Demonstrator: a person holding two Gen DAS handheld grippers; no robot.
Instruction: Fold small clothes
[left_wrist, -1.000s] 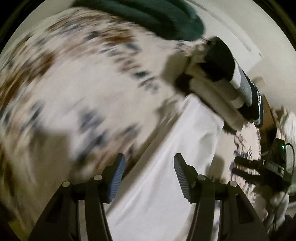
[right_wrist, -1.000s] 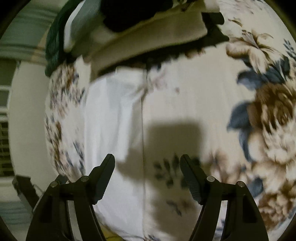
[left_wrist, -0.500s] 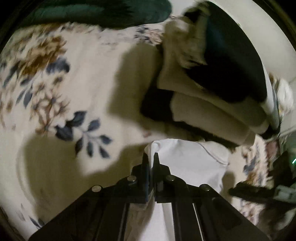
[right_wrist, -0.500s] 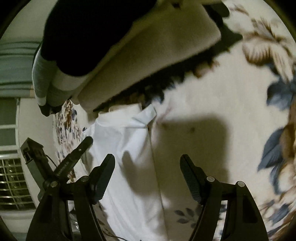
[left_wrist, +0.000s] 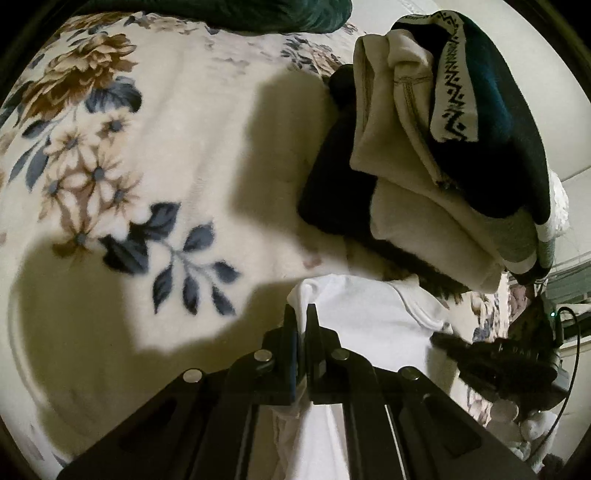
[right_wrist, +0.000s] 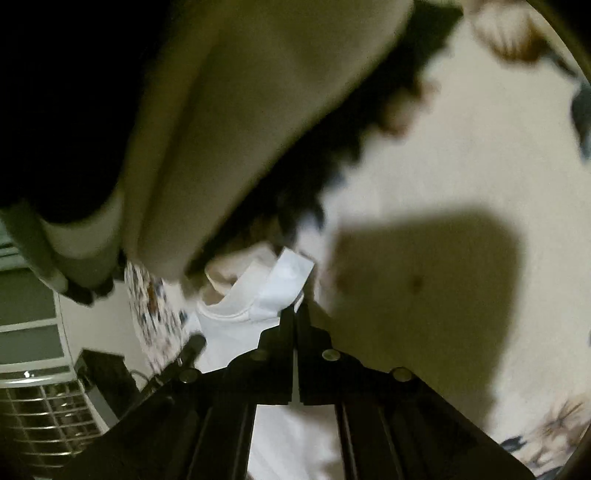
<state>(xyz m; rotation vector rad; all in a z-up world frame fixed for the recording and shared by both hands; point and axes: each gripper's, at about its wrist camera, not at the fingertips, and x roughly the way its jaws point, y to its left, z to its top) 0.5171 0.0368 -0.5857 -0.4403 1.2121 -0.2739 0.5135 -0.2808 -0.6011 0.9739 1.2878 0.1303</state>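
Observation:
A small white garment (left_wrist: 373, 317) lies on the floral blanket (left_wrist: 155, 155), its top edge close under a stack of folded clothes. My left gripper (left_wrist: 301, 314) is shut on the garment's left top corner. In the right wrist view my right gripper (right_wrist: 295, 314) is shut on the other top corner of the white garment (right_wrist: 284, 280). The right gripper also shows at the right of the left wrist view (left_wrist: 480, 354).
A stack of folded clothes (left_wrist: 443, 158), beige, dark and grey, sits just beyond the garment and fills the upper left of the right wrist view (right_wrist: 207, 110). A dark green item (left_wrist: 240, 14) lies at the far edge. A white grilled appliance (right_wrist: 37, 398) stands off the bed.
Both grippers went from open to shut on the white garment's top corners; the left closed first, the right within the last half second. Both moved closer to the clothes stack.

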